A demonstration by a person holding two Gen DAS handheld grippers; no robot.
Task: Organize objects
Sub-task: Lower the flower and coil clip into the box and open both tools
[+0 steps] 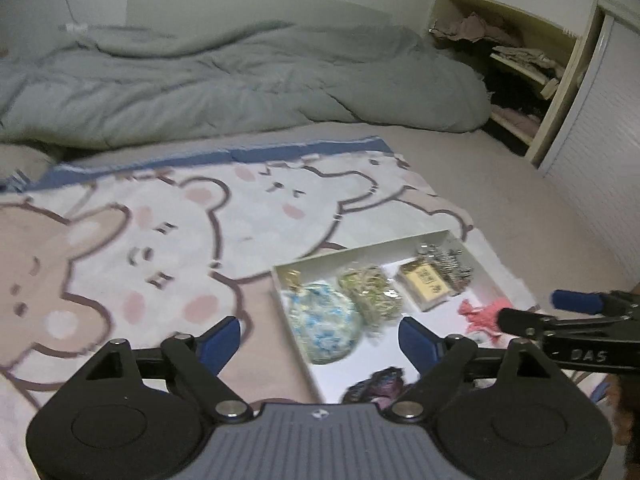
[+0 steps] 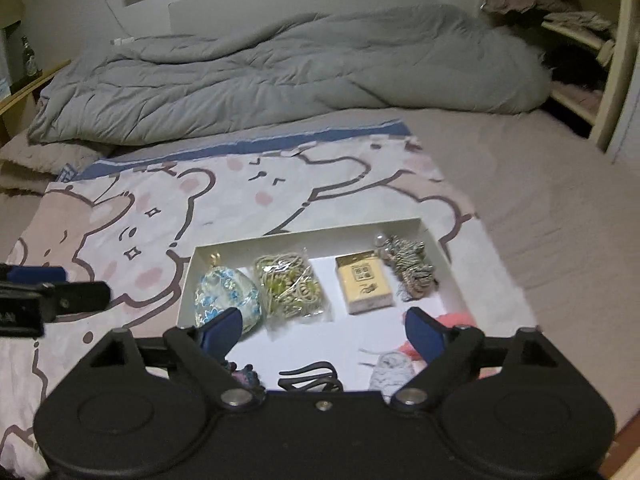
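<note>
Both tongs, left gripper (image 1: 320, 338) and right gripper (image 2: 324, 330), are hanging spread and empty over the white box (image 2: 440, 240) (middle of the blanket (image 2: 140, 208)), where pouch (image 2: 226, 296) and soap (image 2: 364, 284) are sitting sorted in a far row.

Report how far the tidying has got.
Done: pouch, bagged cord, yellow box and twine bundle sit in the white tray. In hand: nothing; left gripper and right gripper are open. Left: nothing loose visible on the blanket.

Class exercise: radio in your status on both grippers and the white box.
Left gripper open, empty. Right gripper open, empty, above the white box. Box on bear blanket, items lined up inside. Nothing in the way.
</note>
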